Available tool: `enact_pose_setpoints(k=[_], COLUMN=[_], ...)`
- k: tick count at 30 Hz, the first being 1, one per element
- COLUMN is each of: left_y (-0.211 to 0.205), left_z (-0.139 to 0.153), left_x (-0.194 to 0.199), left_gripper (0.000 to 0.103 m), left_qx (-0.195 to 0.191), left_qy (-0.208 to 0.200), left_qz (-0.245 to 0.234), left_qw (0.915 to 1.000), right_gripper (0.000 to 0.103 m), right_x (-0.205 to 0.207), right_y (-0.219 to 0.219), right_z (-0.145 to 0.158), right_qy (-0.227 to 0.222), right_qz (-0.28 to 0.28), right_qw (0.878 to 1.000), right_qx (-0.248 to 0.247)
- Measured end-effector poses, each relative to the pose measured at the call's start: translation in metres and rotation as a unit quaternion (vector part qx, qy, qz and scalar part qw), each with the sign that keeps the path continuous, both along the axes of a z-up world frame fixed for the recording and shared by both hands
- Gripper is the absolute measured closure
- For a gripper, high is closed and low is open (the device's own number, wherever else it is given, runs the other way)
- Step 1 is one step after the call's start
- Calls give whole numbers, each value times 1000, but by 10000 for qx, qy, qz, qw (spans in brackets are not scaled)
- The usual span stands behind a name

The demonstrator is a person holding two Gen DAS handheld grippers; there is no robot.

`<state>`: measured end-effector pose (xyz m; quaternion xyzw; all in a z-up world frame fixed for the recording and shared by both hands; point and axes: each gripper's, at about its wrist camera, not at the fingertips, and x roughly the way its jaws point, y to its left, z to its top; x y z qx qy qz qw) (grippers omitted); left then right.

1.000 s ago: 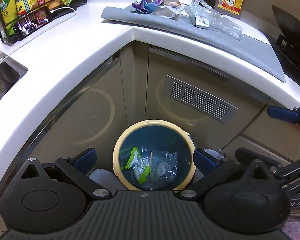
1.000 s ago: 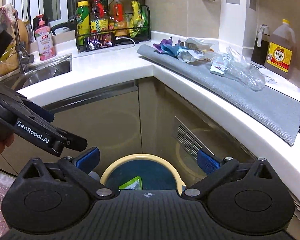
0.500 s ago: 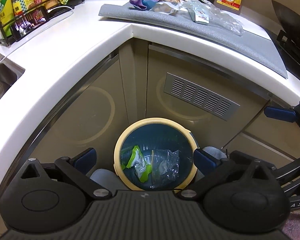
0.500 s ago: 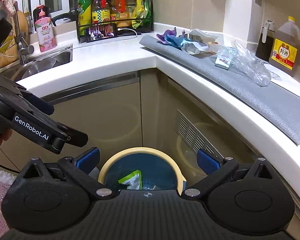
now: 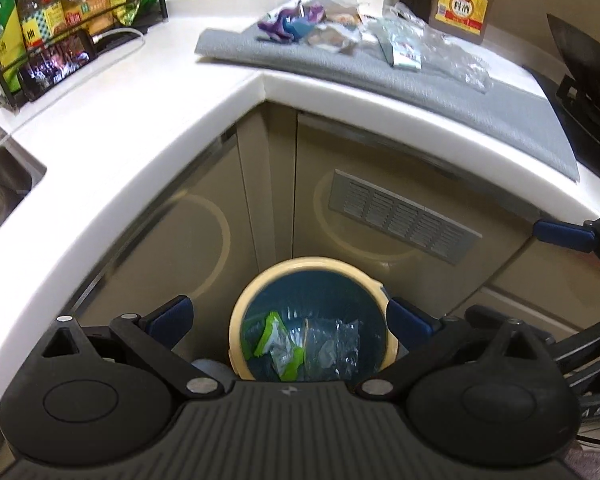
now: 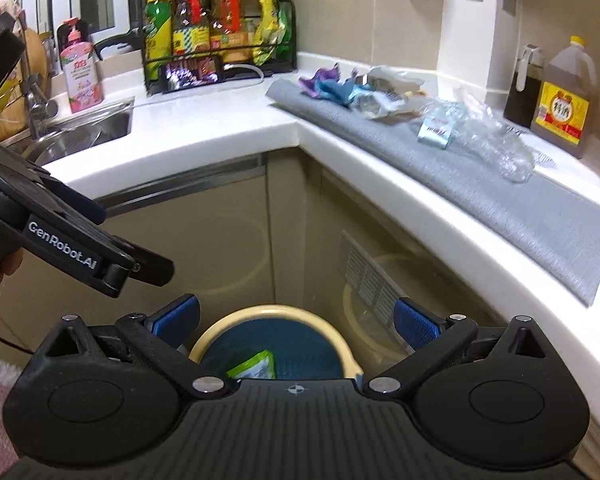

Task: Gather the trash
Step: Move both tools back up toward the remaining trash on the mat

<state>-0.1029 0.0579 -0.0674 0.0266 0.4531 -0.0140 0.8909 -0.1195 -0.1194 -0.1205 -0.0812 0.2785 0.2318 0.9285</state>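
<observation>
I hold both grippers, left (image 5: 290,320) and right (image 6: 296,322), over the bin (image 5: 236,320) on the floor, jaws spread wide and empty. Wrappers (image 5: 284,344) already lie inside it. The remaining trash (image 6: 384,98) waits on the grey mat (image 6: 520,200), well apart on the counter.

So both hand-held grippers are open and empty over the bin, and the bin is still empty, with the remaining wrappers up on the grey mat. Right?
Not quite: the bin already holds a green wrapper and clear plastic, as the left wrist view shows. The rest stands.
</observation>
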Motion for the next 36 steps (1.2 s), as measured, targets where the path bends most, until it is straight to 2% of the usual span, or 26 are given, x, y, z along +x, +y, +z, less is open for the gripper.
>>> enact_pose_setpoints(k=[17, 27, 32, 36], left_y=[-6, 0, -3, -12], left_z=[50, 74, 74, 66], left_x=[65, 119, 149, 176], left_gripper=[0, 0, 0, 0], left_qx=[420, 471, 390, 568], left_qy=[-769, -1168, -1188, -1207], left_qz=[133, 270, 251, 159], left_qw=[9961, 9917, 9918, 9909], right_gripper=[0, 0, 0, 0], right_x=[77, 133, 166, 196], right_y=[-50, -82, -93, -101], right_z=[33, 45, 39, 32], right_qy=[-727, -801, -720, -556], right_qz=[-945, -1488, -1698, -1854], right_qw=[9918, 9838, 9820, 9805], right_qx=[449, 605, 408, 346])
